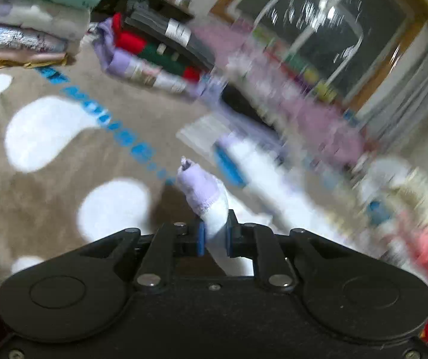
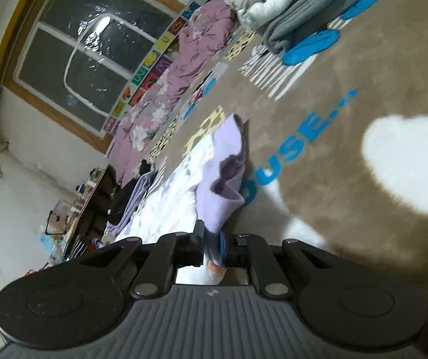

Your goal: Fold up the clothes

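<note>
A white garment with lilac trim (image 1: 205, 191) is pinched in my left gripper (image 1: 215, 236), which is shut on a lilac-cuffed end of it above the beige carpet. The left wrist view is blurred by motion. My right gripper (image 2: 214, 246) is shut on another part of the same white and lilac garment (image 2: 222, 167). The cloth stretches away from the right jaws and lies spread over the carpet toward the far side.
A stack of folded clothes (image 1: 25, 21) sits at the left wrist view's top left, more folded piles (image 1: 160, 56) behind. A pink quilt (image 2: 166, 83) lies under the window. Grey and white garments (image 2: 297, 9) are heaped at the far right. The beige carpet (image 2: 363, 89) has white patches and blue letters.
</note>
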`<action>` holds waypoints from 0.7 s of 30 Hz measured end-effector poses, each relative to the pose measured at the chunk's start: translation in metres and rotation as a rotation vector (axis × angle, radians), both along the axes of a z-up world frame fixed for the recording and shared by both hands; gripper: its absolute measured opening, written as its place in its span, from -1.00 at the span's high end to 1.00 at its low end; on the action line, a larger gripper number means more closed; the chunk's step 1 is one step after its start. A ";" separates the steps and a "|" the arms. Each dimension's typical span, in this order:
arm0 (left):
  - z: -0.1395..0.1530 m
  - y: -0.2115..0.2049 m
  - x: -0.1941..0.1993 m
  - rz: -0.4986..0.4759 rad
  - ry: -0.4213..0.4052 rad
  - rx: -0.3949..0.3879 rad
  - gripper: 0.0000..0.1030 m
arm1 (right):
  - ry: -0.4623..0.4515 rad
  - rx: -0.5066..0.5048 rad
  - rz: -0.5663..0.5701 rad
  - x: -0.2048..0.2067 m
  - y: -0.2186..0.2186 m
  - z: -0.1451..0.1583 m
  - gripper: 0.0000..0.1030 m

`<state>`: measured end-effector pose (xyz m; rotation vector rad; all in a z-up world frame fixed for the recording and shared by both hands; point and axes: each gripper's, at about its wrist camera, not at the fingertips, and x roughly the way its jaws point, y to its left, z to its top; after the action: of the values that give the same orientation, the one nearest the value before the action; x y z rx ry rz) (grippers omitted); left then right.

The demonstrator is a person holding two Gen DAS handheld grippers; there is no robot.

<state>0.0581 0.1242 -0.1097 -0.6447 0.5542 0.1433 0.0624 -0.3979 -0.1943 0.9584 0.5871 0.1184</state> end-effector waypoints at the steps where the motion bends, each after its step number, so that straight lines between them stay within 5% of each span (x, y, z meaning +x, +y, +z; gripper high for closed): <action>1: -0.005 0.003 0.002 0.005 0.037 -0.016 0.73 | 0.024 0.003 -0.005 0.000 -0.002 -0.003 0.87; 4: -0.010 0.013 0.002 0.041 0.084 -0.037 0.21 | 0.065 0.019 -0.031 -0.004 -0.009 -0.009 0.78; 5: -0.005 0.015 -0.003 0.082 0.068 -0.018 -0.17 | 0.054 0.011 -0.052 -0.007 -0.011 -0.007 0.68; 10: 0.014 0.017 -0.018 0.157 -0.027 0.056 -0.20 | -0.053 -0.131 -0.099 -0.014 -0.007 0.017 0.44; 16: 0.022 -0.029 -0.005 -0.064 -0.086 0.164 -0.20 | -0.192 -0.402 0.073 0.005 0.034 0.041 0.39; 21: -0.002 -0.061 0.016 -0.194 -0.015 0.237 -0.20 | -0.234 -0.556 0.211 0.023 0.073 0.043 0.39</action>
<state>0.0737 0.0635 -0.1119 -0.3588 0.5718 0.0212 0.0856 -0.3247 -0.1516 0.3352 0.4665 0.2381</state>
